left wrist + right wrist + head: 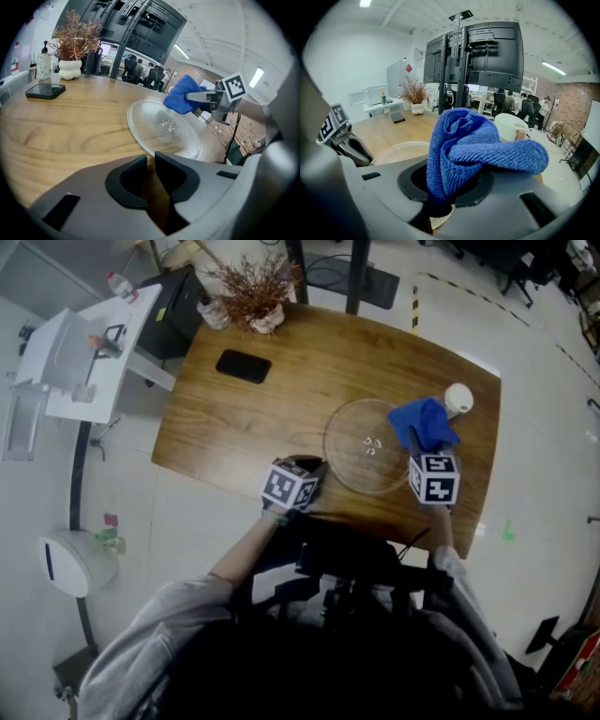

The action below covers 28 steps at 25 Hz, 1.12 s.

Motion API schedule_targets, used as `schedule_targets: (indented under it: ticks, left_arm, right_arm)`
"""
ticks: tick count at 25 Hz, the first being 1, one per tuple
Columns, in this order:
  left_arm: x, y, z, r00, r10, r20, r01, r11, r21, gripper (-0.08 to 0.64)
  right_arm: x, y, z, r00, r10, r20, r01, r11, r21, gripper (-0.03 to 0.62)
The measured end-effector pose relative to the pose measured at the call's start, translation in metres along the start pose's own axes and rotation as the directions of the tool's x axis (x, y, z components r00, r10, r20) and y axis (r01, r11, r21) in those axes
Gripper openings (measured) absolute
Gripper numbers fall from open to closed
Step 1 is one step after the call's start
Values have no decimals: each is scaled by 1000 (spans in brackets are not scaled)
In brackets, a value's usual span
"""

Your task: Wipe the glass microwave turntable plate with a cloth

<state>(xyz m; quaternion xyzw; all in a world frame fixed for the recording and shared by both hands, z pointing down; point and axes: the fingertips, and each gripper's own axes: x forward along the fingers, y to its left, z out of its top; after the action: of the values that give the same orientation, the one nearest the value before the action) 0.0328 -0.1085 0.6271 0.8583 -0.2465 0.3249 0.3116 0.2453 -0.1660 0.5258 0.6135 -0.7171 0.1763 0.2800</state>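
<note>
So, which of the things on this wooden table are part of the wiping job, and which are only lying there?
For the job:
- round clear glass turntable plate
- blue microfibre cloth, held in the right tool

Only lying there:
- flat black phone
- white vase of dried brown twigs
- white cup

Head view: high overhead, facing steeply down on the brown wooden table, distant.
Left gripper view: low by the tabletop, facing across the round clear glass plate toward the right gripper.
Right gripper view: close behind the folded blue cloth, with the left gripper at its left edge.
Shared by all: plate, flat black phone.
</note>
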Motion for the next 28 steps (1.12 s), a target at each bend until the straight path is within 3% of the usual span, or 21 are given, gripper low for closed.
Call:
schedule_targets:
  ticks: [3,5,10,16,20,24,28]
  left_arm:
    - [0,1,1,1000,11,5,-11,1000,-8,49]
    - [0,2,1,1000,22,11,-22,1000,-8,49]
    - [0,4,3,999,35,26,-35,999,-14,49]
    - [0,8,3,998,59,24,-58,998,-39,35]
    - [0,8,2,997,73,29,-72,997,-29,35]
    - [-1,9,2,994,100,38,-99,995,-13,26]
    - [1,8,1,992,117,49,-117,993,-10,20]
  right_arm:
    - [10,-12,-6,998,-54,-19,54,998,29,86]
    - [10,-10,-16,998,-47,-32,48,998,45,86]
    - [-13,11,-44,998,53,-35,-49,993,111,86]
    - [-54,43,-79,978,199,-61,-191,976,108,86]
    - [-73,67,-89,947,312,-78,-308,950,57,86]
    - [-89,96,-92,890,446,-92,-445,895,37,86]
    - [-96,110,-98,844,525,-107,-526,850,23,86]
